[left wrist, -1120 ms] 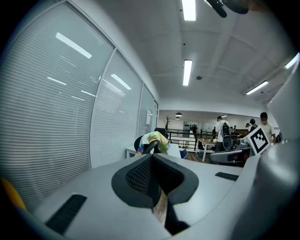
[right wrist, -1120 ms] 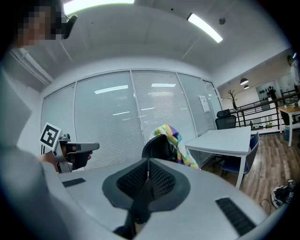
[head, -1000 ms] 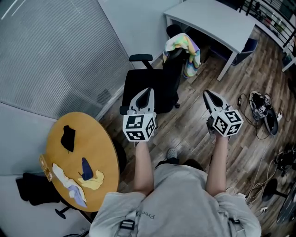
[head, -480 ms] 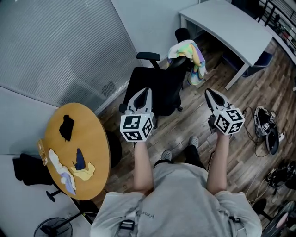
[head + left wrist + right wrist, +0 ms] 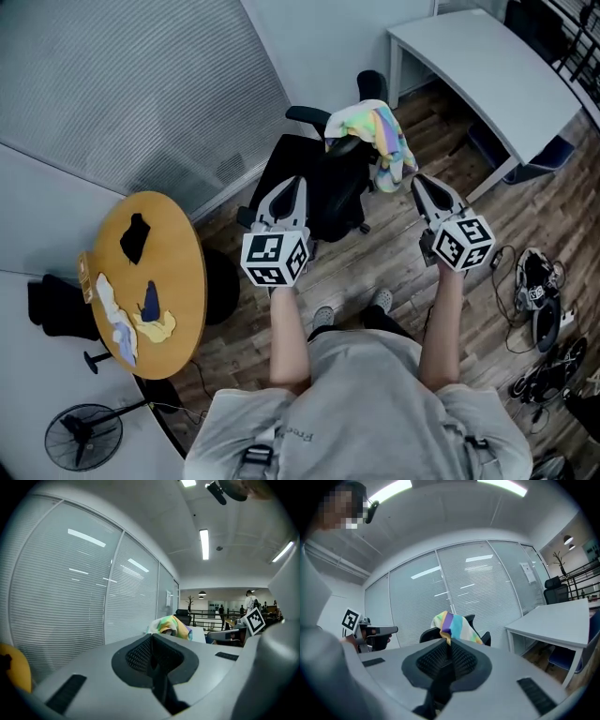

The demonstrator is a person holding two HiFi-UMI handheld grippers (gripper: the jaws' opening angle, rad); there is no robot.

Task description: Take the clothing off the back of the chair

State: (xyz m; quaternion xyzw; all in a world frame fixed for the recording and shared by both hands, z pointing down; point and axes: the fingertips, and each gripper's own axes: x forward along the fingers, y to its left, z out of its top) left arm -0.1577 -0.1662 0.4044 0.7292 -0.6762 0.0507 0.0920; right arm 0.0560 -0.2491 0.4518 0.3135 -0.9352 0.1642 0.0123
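The clothing (image 5: 380,131), a soft piece in pastel rainbow stripes, lies draped over the top of the back of a black office chair (image 5: 319,183). Most of it hangs down the chair's far right side, toward the white desk (image 5: 487,75). It looks light and limp. It will likely sag and stretch out when lifted, and a fold could catch on the chair back or an armrest. The best hold is probably the bunched ridge right at the top of the chair back, where the cloth is thickest, lifting up before pulling away.

The left gripper (image 5: 298,185) and the right gripper (image 5: 419,186) both point at the chair, and neither touches the cloth. Each has its fingers pressed together with nothing between them, so they must open before any grab.

No bin, basket or box is in view to receive the clothing. The only surface that carries anything is the round wooden table (image 5: 183,281) at the near left. It has a few small cloths on it: one black (image 5: 134,239), and others in blue, yellow and white.
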